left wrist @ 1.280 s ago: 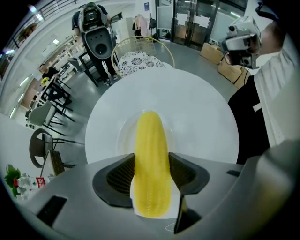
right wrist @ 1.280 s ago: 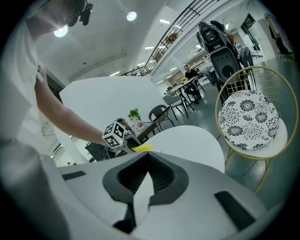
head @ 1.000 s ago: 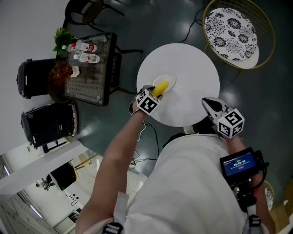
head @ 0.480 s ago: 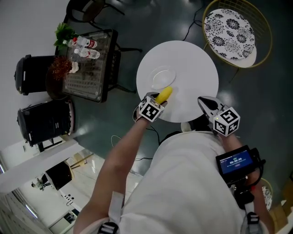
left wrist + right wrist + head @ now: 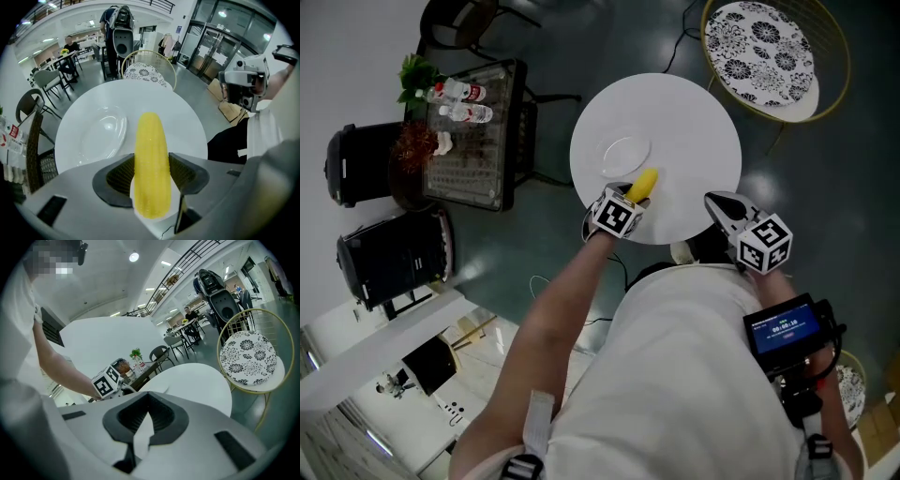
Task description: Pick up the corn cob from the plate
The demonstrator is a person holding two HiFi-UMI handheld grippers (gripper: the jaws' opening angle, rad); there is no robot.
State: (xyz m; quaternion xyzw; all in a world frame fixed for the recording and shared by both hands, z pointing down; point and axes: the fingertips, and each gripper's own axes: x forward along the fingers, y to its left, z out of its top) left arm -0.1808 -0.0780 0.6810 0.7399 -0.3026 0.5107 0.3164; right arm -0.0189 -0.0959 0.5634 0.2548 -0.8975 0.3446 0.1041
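Grey polished floor surrounds a round white table (image 5: pixel 694 122), and at its near edge the left gripper (image 5: pixel 631 194) pinches the yellow corn cob (image 5: pixel 643 182) across its thick lower half, ribbed jaws pressing both sides. At the table's near right edge the right gripper (image 5: pixel 718 202) hangs with jaws pressed together on nothing. Farther onto the table, just beyond the cob, lies the clear glass plate (image 5: pixel 625 153), empty. The lift looks done; finishing well likely means an even squeeze, since the tapered cob could slip forward, and carrying it clear of the plate's rim.
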